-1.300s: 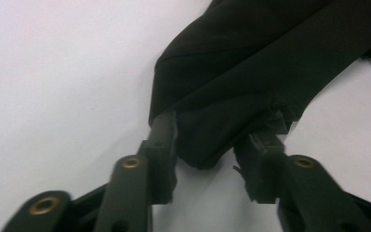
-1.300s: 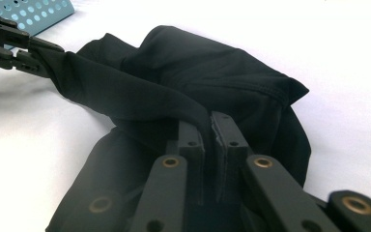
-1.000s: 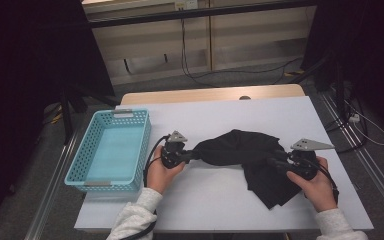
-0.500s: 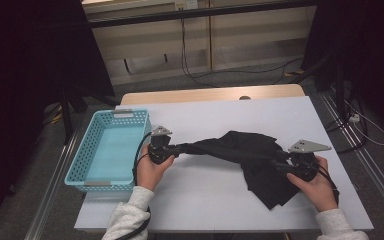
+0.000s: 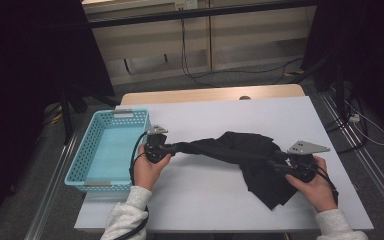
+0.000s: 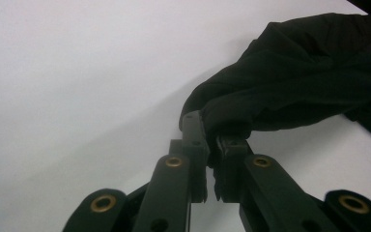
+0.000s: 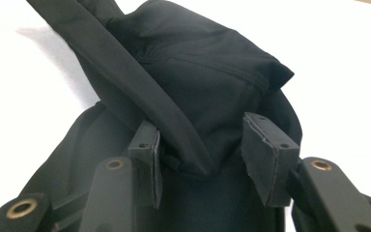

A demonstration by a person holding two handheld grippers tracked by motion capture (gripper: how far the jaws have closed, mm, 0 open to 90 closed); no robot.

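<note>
Black cloth point(image 5: 240, 152) lies across the middle of the white table point(image 5: 215, 200), pulled into a long band from 9 o'clock toward 3 o'clock, with a loose flap hanging toward 5 o'clock. Its 9 o'clock tip is pinched in the left gripper point(image 5: 166, 148), whose jaws are clenched on a fold (the left gripper view shows them pressed tight together on the fabric point(image 6: 290, 92)). At 3 o'clock the right gripper point(image 5: 280, 165) has its jaws spread, a thick ridge of cloth point(image 7: 193, 96) lying between the two pads point(image 7: 270, 159) without being squeezed. Just beside the left gripper, at 9 o'clock, stands a turquoise basket point(image 5: 87, 150) on the table's edge.
</note>
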